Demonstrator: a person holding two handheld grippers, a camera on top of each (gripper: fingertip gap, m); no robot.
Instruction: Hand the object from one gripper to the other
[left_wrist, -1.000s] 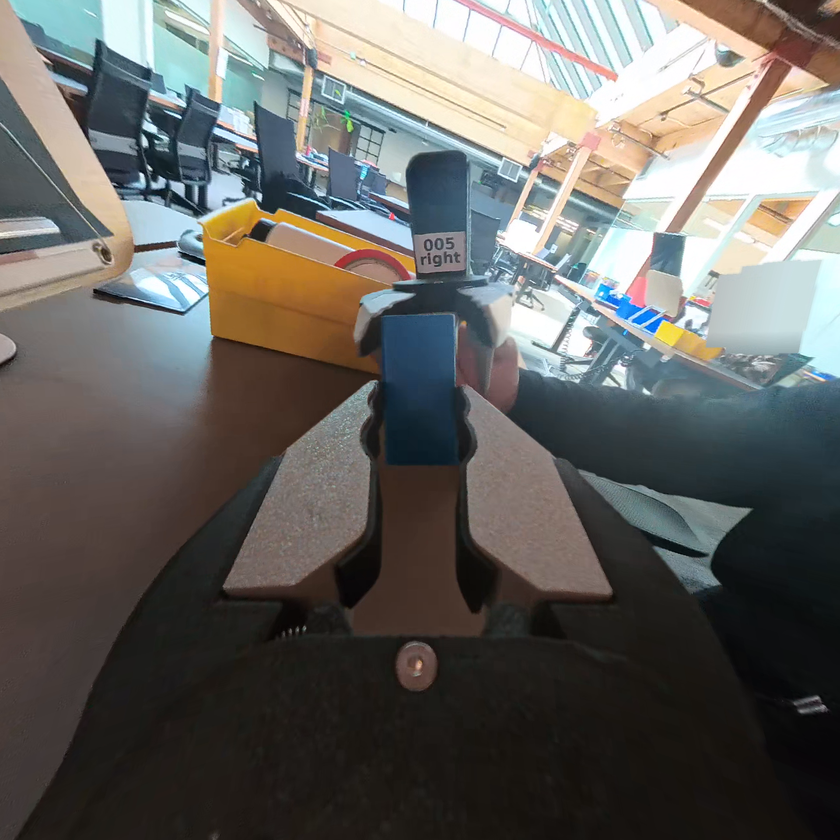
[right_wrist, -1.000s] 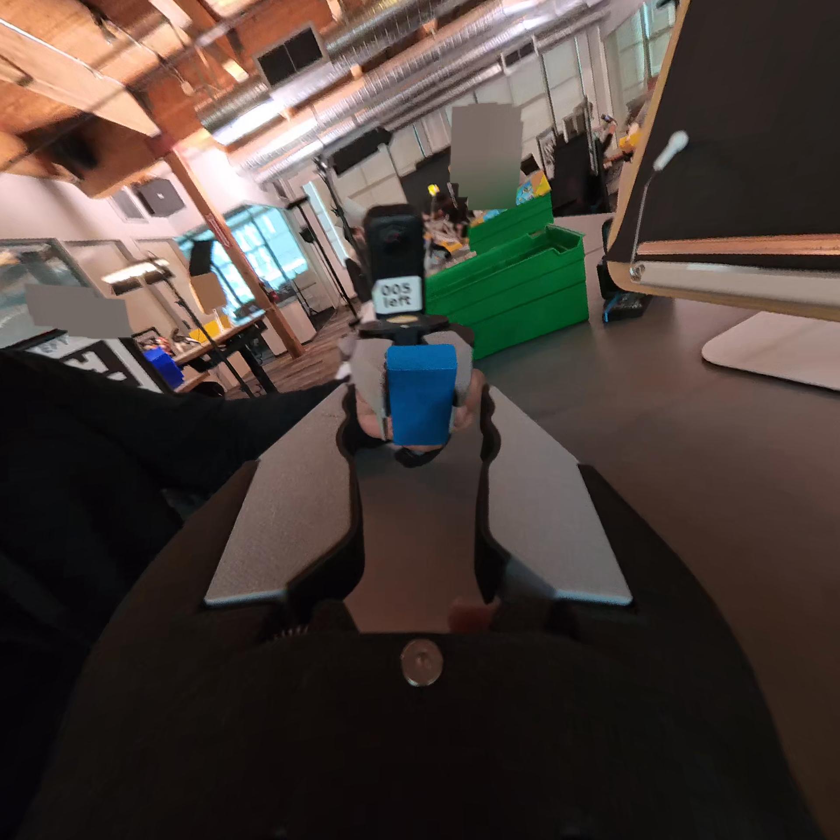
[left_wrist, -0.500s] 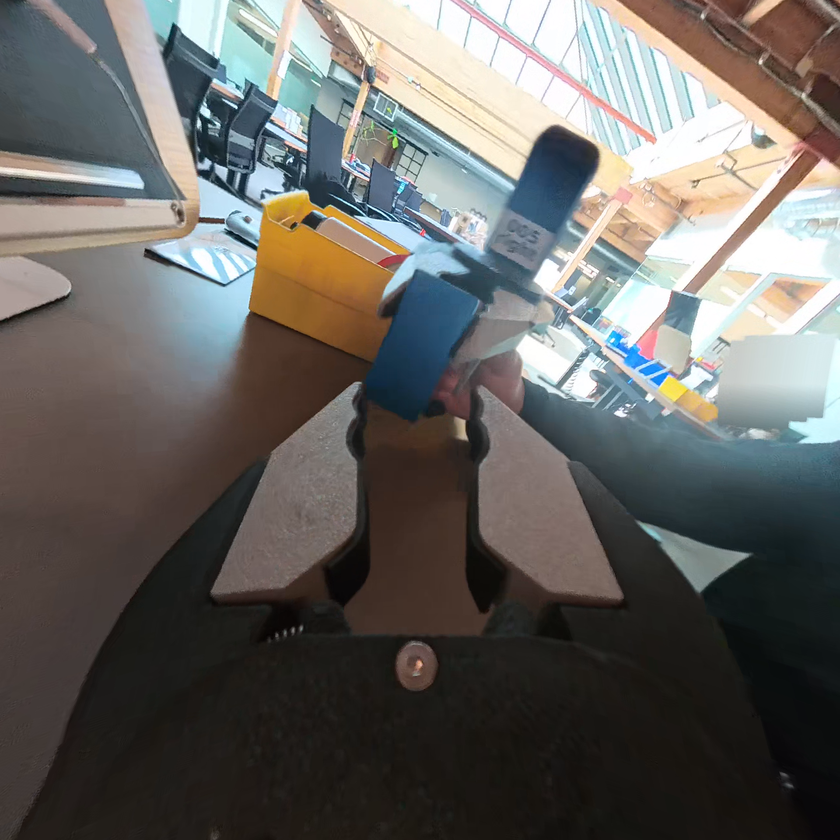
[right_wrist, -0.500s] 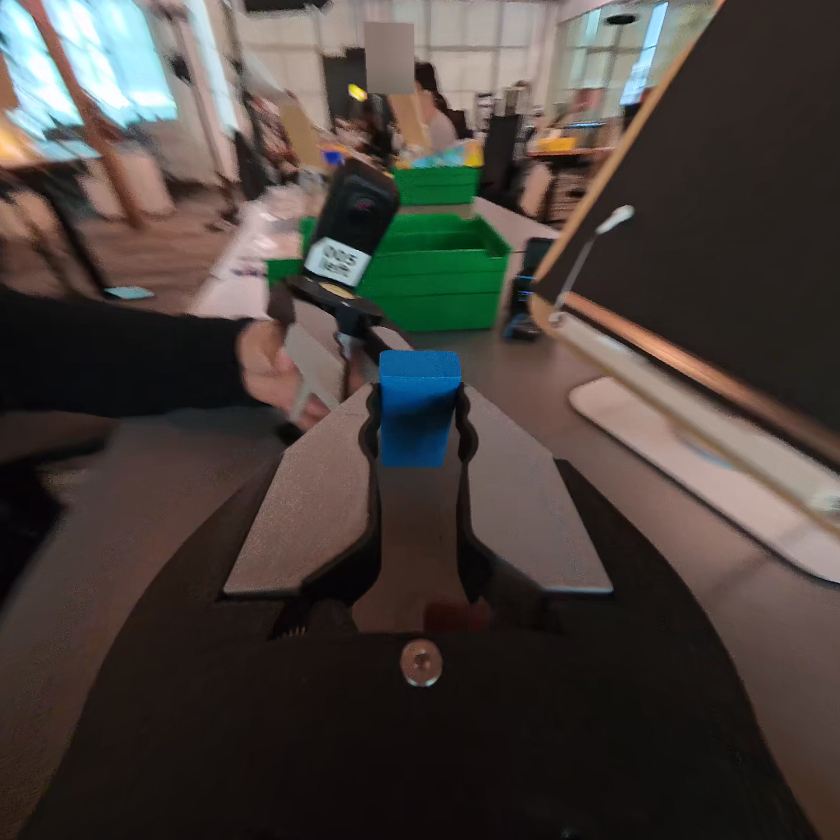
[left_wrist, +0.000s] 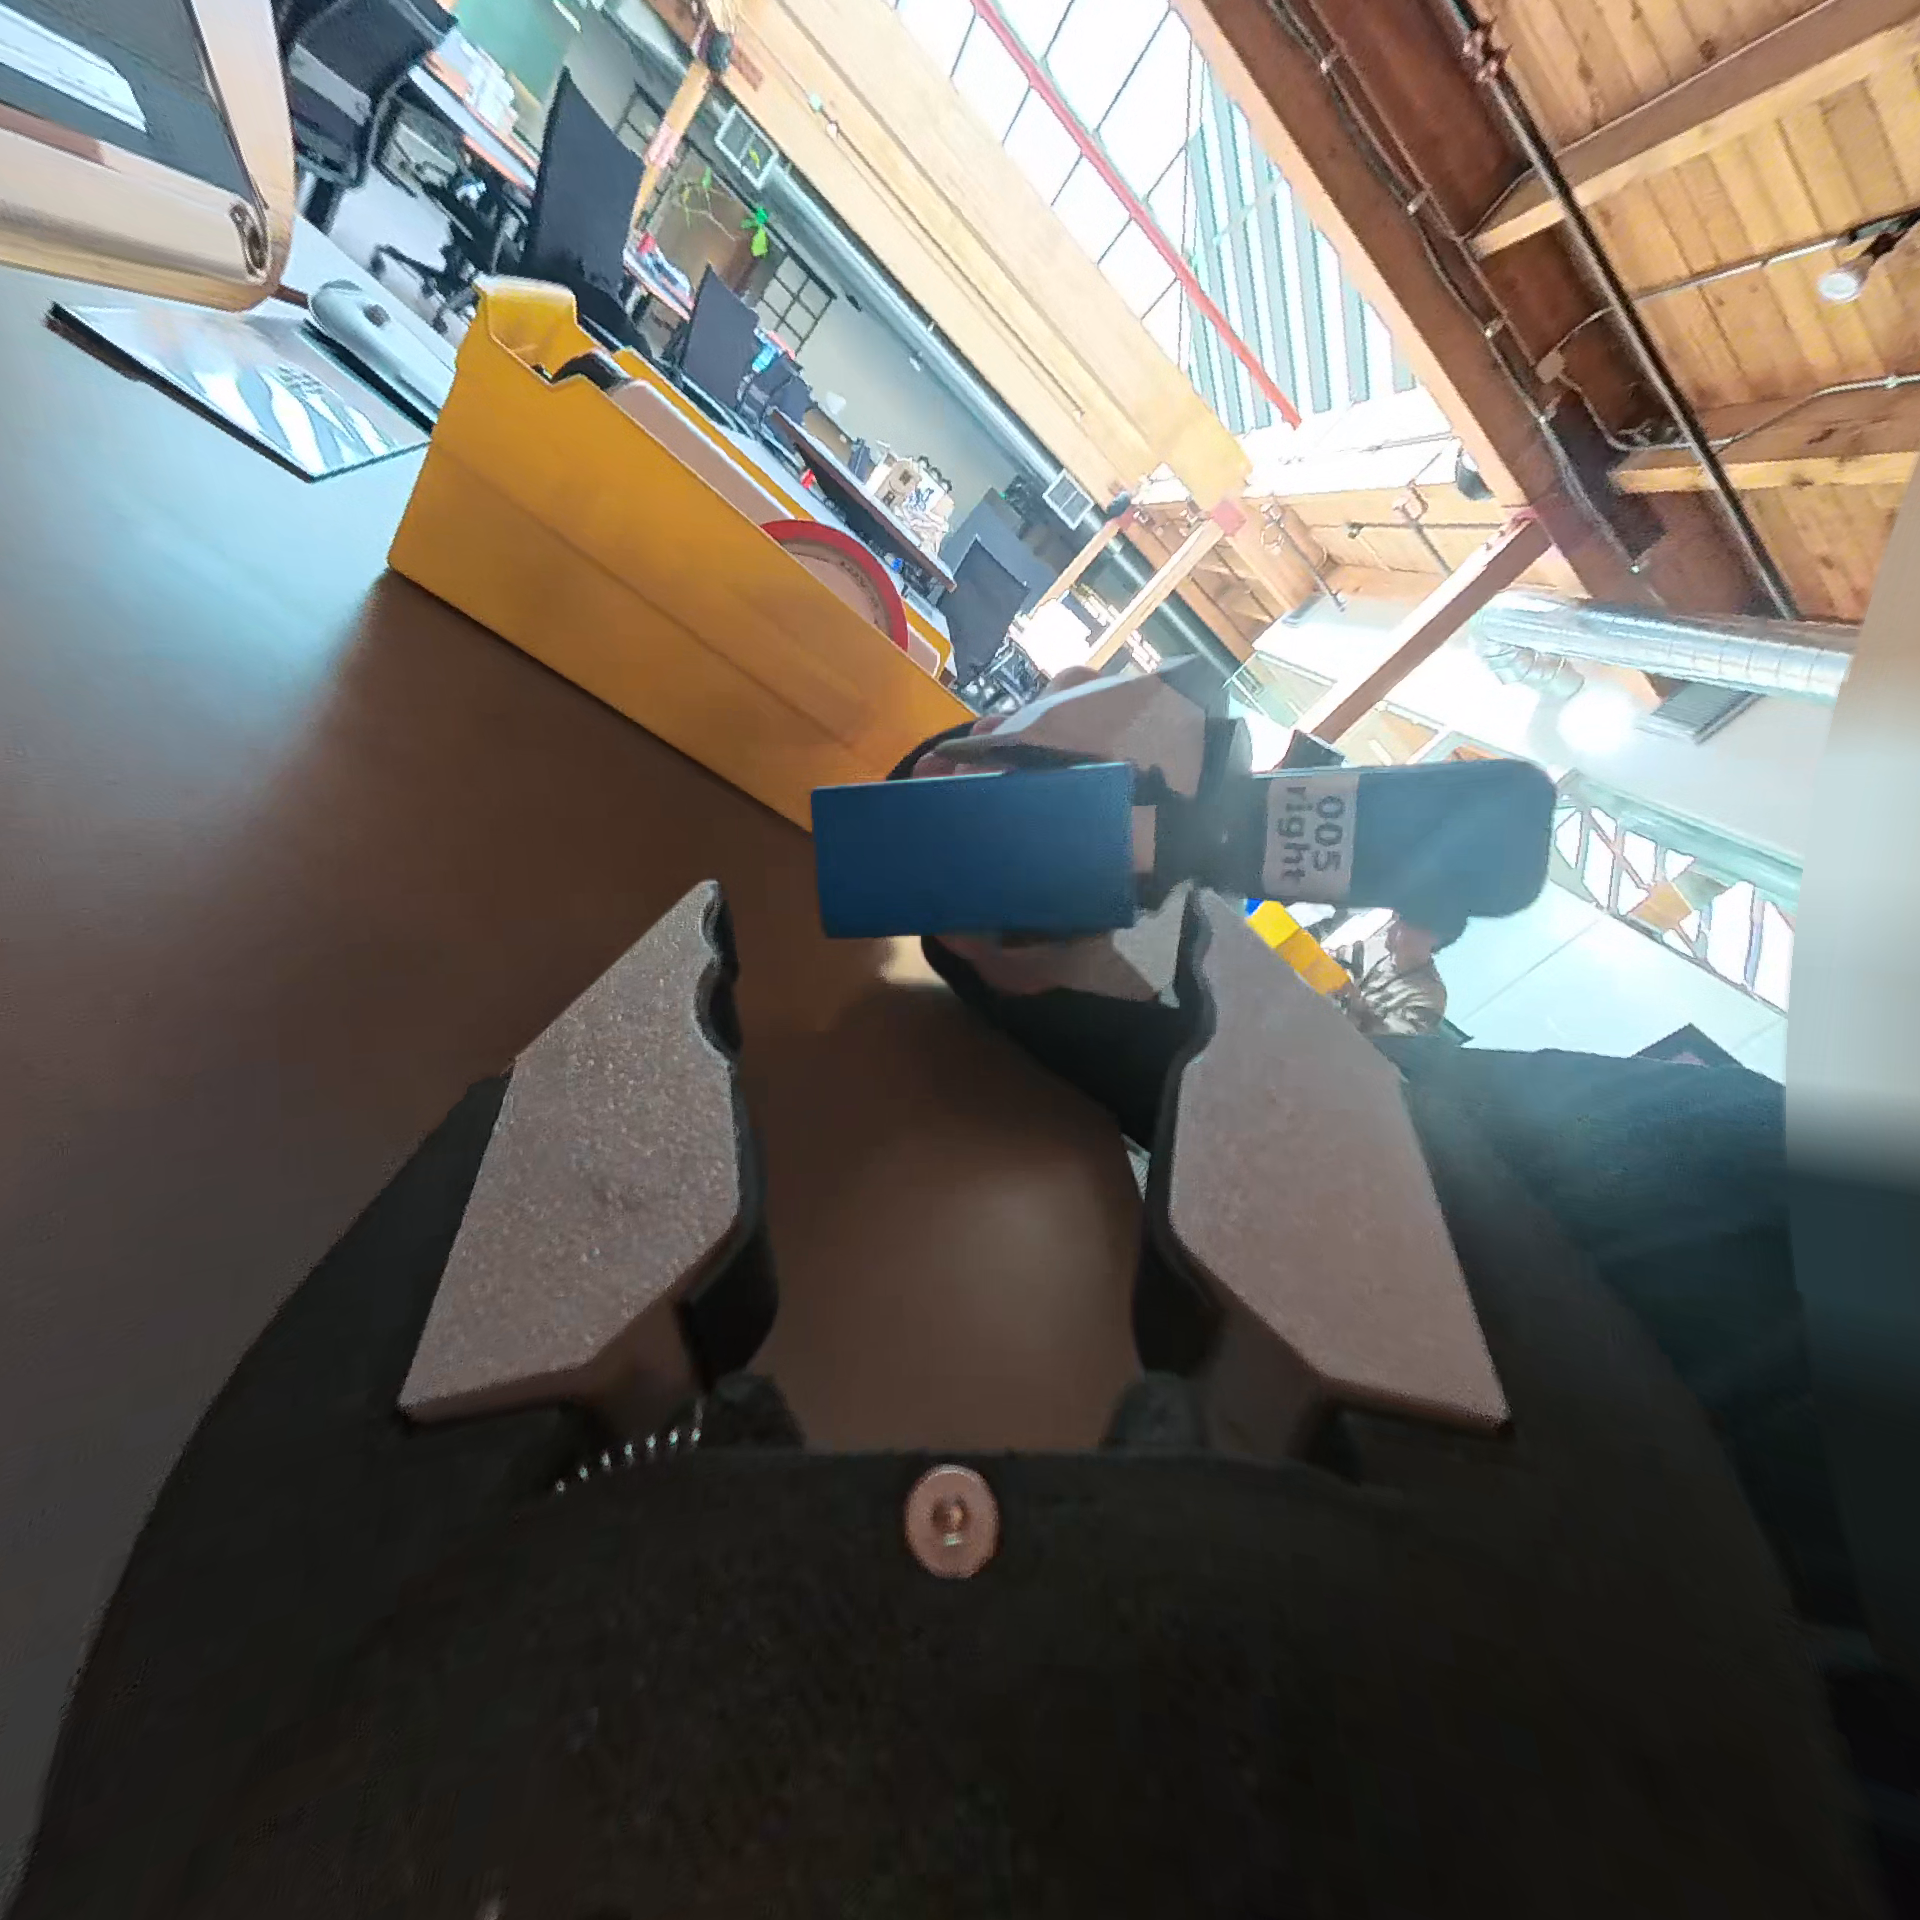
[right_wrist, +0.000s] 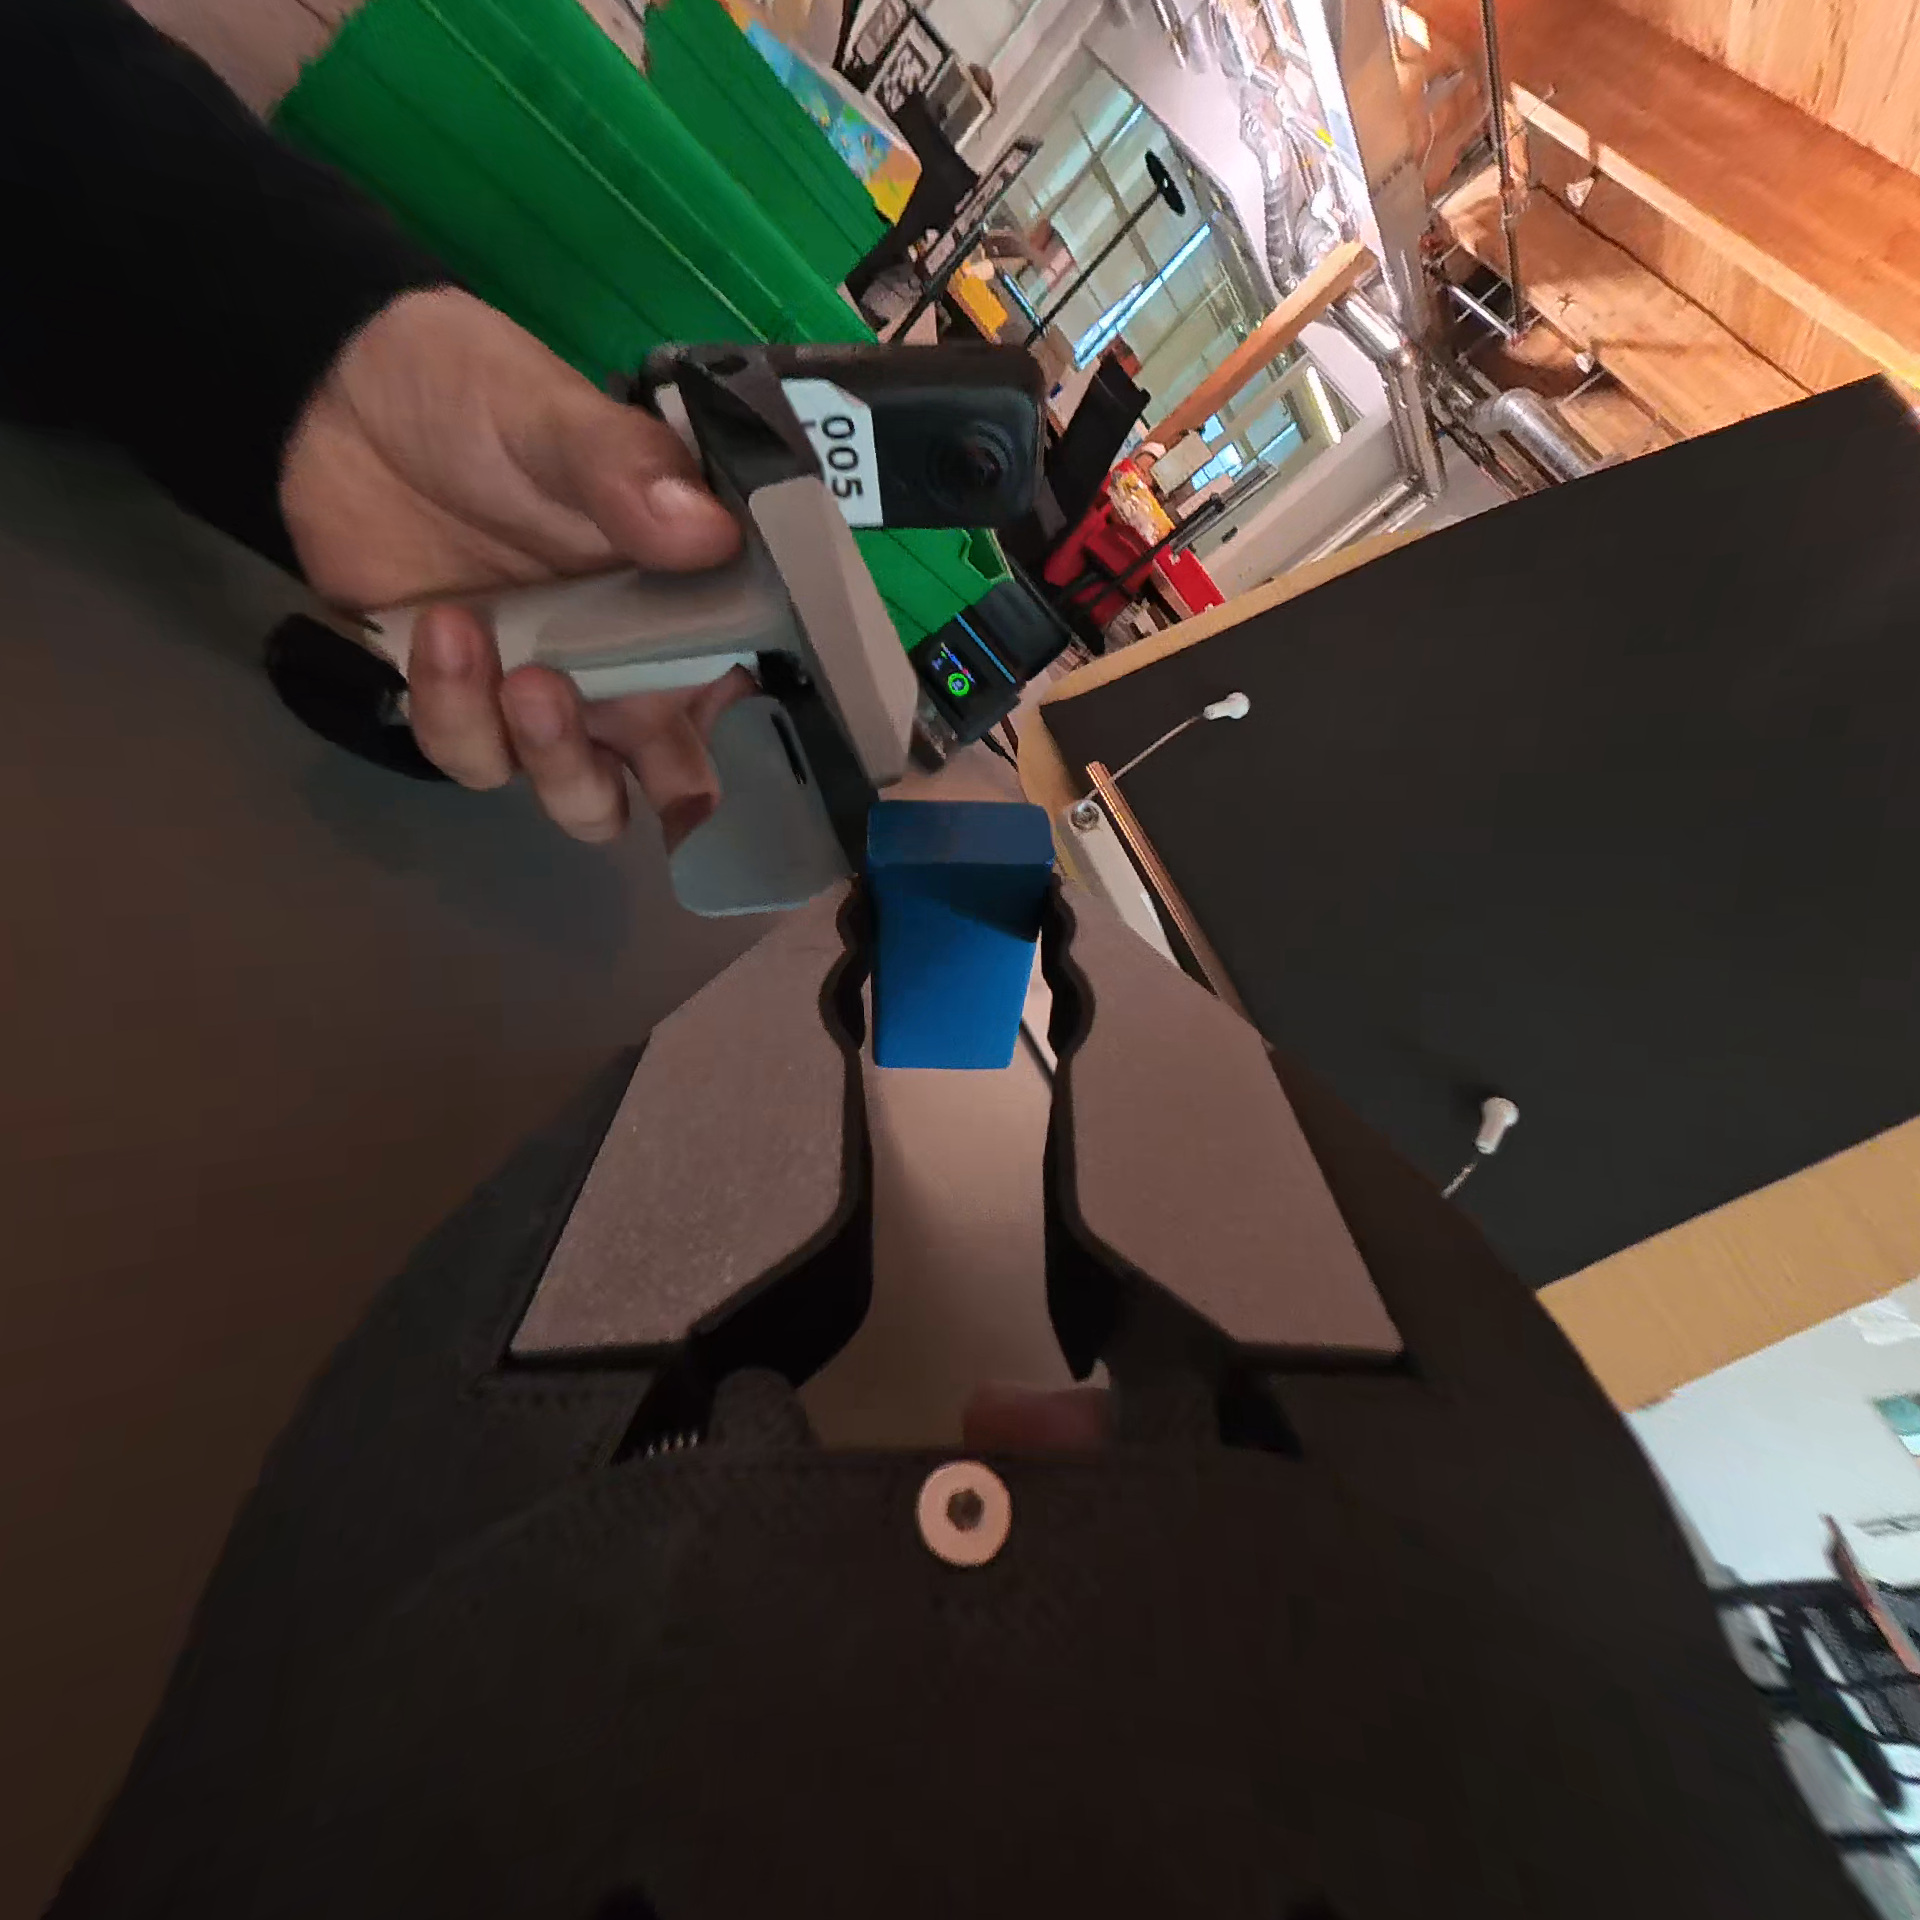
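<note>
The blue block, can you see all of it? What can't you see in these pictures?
- Blue block: right wrist view, its sides are covered by the right gripper fingers.
- Yellow bin: left wrist view, its wall hides most of the red tape roll inside.
- Left gripper: its handle is out of frame in its own view.
- Green bins: right wrist view, cut by the top edge, insides unseen.

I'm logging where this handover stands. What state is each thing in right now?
Blue block: clamped at one end, held above the table.
Right hand-held gripper: shut on the blue block.
Left hand-held gripper: open, empty, apart from the block.
Yellow bin: on the table, open-topped, holding a tape roll.
</note>
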